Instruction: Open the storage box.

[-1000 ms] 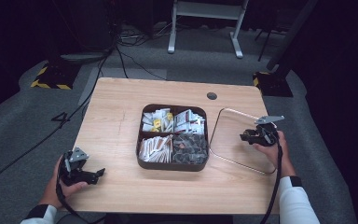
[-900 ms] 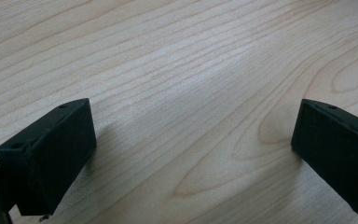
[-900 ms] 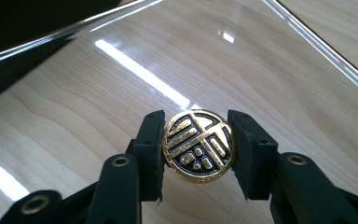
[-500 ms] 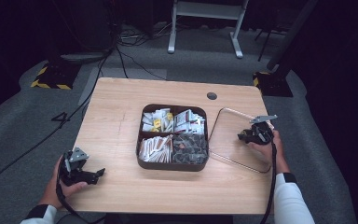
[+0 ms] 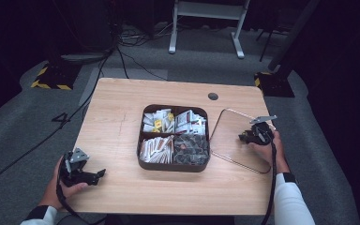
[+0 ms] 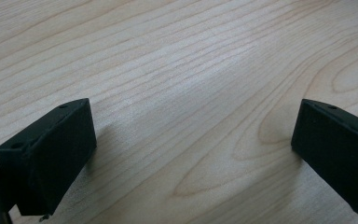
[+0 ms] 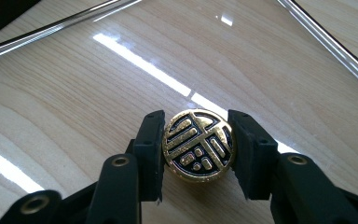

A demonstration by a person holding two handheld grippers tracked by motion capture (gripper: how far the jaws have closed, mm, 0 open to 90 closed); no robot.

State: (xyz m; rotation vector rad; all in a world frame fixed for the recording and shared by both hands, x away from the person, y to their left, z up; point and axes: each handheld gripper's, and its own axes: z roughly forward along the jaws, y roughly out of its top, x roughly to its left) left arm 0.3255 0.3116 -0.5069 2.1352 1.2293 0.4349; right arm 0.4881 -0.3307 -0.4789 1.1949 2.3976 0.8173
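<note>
A clear glass lid (image 5: 236, 140), square with rounded corners and a thin metal-looking rim, lies on the wooden table just to the right of a dark, four-part box (image 5: 173, 165), its near-left edge close beside the box wall. At its middle sits a round gold-and-black knob (image 7: 198, 144), patterned with raised gold bars and dots inside a gold ring. The wood grain shows plainly through the glass, and bright streaks of light reflect across the pane. The box stands open, its compartments packed with small packets, pale ones in three and dark ones in the near-right.
</note>
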